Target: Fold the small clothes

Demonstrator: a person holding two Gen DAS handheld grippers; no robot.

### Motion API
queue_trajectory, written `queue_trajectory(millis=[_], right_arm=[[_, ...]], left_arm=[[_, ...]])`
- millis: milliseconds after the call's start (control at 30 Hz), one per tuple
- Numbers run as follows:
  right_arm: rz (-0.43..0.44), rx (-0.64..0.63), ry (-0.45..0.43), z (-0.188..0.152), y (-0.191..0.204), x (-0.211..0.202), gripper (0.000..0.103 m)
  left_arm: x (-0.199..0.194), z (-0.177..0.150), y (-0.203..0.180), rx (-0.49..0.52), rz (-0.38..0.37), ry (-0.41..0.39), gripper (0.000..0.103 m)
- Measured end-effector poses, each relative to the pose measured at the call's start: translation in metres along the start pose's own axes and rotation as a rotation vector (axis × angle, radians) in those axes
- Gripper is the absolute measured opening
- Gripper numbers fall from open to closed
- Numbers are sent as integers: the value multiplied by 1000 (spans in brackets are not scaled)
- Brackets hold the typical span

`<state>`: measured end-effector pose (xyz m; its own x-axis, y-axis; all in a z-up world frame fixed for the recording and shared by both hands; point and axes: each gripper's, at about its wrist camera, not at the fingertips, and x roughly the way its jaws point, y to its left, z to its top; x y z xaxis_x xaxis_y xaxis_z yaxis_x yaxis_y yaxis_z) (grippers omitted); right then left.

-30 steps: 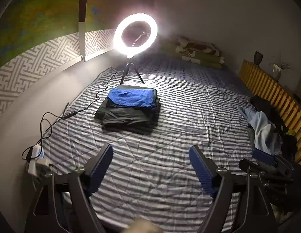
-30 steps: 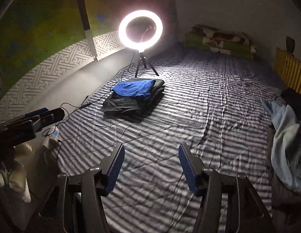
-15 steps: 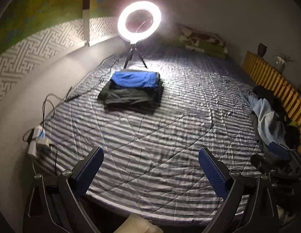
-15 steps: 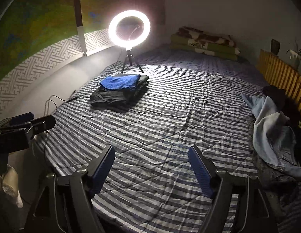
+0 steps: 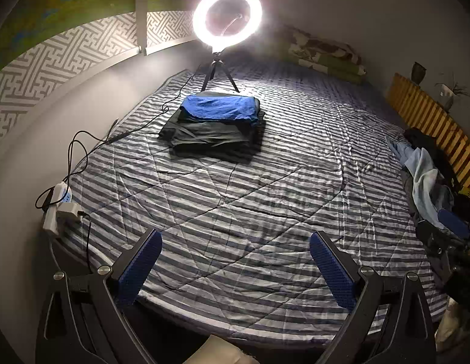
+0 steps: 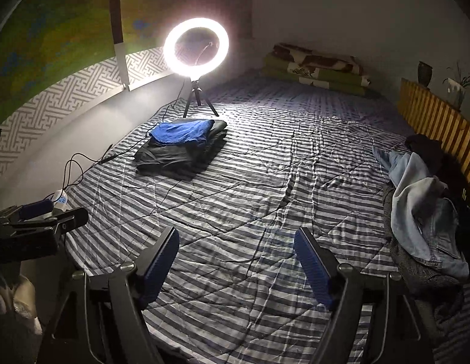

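A stack of folded clothes, dark pieces below and a blue one on top, lies on the striped bedspread in front of the ring light. A heap of unfolded clothes, pale blue denim and dark pieces, lies at the bed's right edge. My left gripper hangs open above the bed's near edge, holding nothing. My right gripper is also open and holds nothing, with the heap to its right. Each gripper shows at the edge of the other's view.
A lit ring light on a small tripod stands behind the folded stack. Its cable runs along the left to a power strip by the wall. Folded blankets lie at the far end. A yellow slatted rail borders the right side.
Both grippers have pulled back and up from the bed, so more of it shows. Their fingers have spread wider. The clothes have not moved.
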<state>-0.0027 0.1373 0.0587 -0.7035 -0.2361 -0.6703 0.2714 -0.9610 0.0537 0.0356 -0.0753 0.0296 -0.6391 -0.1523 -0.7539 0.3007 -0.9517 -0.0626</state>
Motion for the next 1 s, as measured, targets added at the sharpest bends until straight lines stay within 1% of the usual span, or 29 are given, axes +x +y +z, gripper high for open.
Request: queue_trajectory(millis=[333,533,1000], right_arm=[[1,6,16,-7,1,-2,75],[-1,22,10,-7,-3,-5,75],[9,40,31,-13,-5,-1,75]], left_arm=[[-3,-3,-6,14,-23,-4,100],[-6,-5,-8,14,-19,-8,100],[-7,-7,-13,26,-20,-3,100]])
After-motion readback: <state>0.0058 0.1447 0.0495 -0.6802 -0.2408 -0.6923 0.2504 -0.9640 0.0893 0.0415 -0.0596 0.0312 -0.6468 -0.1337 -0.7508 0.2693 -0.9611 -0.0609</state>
